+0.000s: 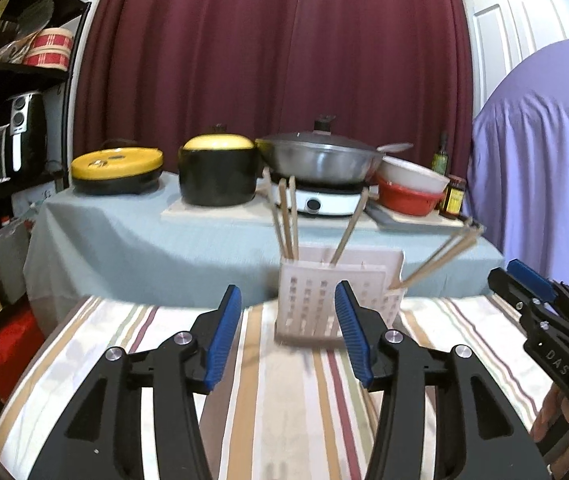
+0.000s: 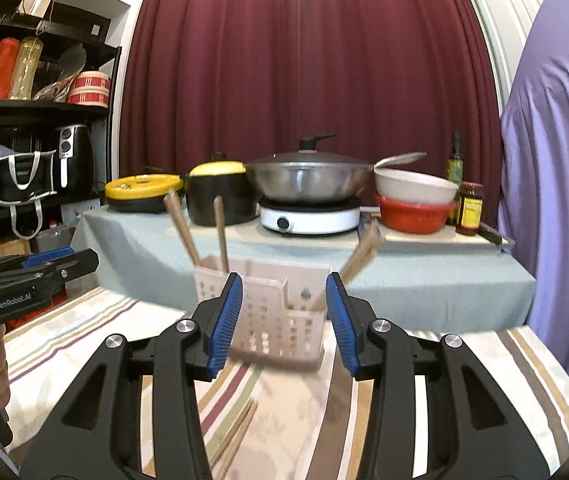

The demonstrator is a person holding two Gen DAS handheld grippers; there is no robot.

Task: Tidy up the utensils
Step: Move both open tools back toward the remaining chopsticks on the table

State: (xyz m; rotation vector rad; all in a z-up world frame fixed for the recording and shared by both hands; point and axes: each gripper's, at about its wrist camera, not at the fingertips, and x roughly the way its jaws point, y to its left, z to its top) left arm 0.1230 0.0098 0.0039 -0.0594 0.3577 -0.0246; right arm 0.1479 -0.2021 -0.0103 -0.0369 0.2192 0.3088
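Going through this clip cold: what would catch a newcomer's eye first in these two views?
First, the pale slotted utensil holder standing on the striped tablecloth, with wooden chopsticks leaning out of it at several angles. Both the left hand-held gripper and the right hand-held gripper frame it with blue pads apart and nothing between them. Behind, a lidded steel wok sits on a white cooker before a maroon curtain, and loose chopsticks lie on the cloth.

Plenty of bare striped tabletop (image 1: 292, 400) in front of both open jaws, but the pink holder (image 1: 324, 300) sits dead ahead with chopsticks (image 1: 286, 216) fanning out over it, a loose pair (image 2: 236, 436) lies low in the right gripper's path.
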